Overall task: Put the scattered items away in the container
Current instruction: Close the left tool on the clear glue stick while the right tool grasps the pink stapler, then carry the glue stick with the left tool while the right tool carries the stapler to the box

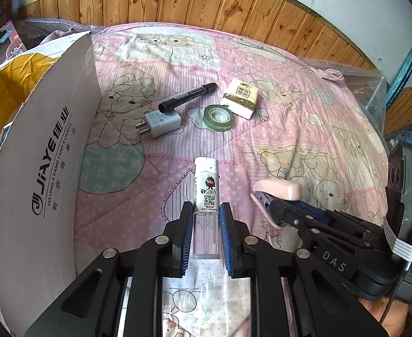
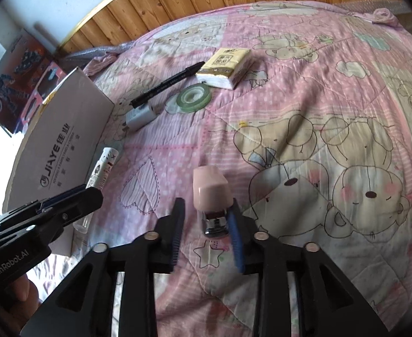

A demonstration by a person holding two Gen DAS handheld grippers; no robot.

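Observation:
My left gripper (image 1: 206, 219) is shut on the clear lower end of a white lighter (image 1: 207, 188), which points away from me beside the white cardboard box (image 1: 37, 154). My right gripper (image 2: 206, 224) stands open around a pink stapler (image 2: 210, 188). The stapler rests against the right pad, and bedding shows between it and the left pad. Farther back on the quilt lie a black marker (image 1: 189, 97), a white plug charger (image 1: 161, 123), a green tape roll (image 1: 218, 113) and a tissue pack (image 1: 241, 98). The right wrist view also shows the lighter (image 2: 105, 165) held next to the box (image 2: 63, 146).
Everything lies on a pink cartoon-print quilt (image 1: 304, 129) on a bed with a wooden headboard (image 1: 206, 2). The box stands at the quilt's left edge with its flap up. Printed cartons (image 2: 18, 75) sit beyond the box. A hand (image 2: 18, 292) holds the left gripper.

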